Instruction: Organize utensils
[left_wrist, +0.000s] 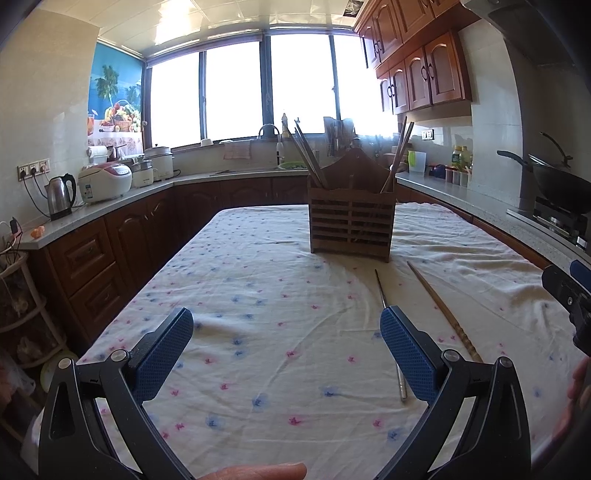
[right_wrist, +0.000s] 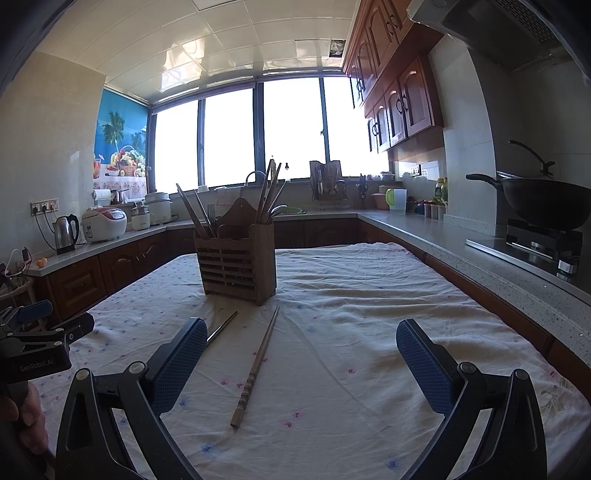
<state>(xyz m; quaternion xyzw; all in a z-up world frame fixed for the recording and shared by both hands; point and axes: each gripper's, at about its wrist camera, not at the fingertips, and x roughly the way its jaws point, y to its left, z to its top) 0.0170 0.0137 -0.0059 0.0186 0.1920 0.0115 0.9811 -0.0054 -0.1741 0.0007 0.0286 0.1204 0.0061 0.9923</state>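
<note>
Wooden chopstick (right_wrist: 255, 363) flat on the flowered tablecloth (right_wrist: 351, 332), just near of the slatted utensil holder (right_wrist: 236, 267), beside a metal chopstick (left_wrist: 389, 332) partly hidden behind a blue finger pad (left_wrist: 406, 354). Left gripper (left_wrist: 286, 350) and right gripper (right_wrist: 301, 363) both spread wide, empty. Holder contents backlit, perhaps chopsticks and a fork.

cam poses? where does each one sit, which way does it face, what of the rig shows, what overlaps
Left wrist: on the left gripper, low over the table, facing the wooden utensil holder and the window; its open blue fingers, a fingertip at the bottom edge, and the right gripper at the right edge show.
Right wrist: on the right gripper, same heading from further right; its open fingers and the left gripper at the left edge show.
Shared: holder, metal chopstick, wooden chopstick, floral tablecloth.
</note>
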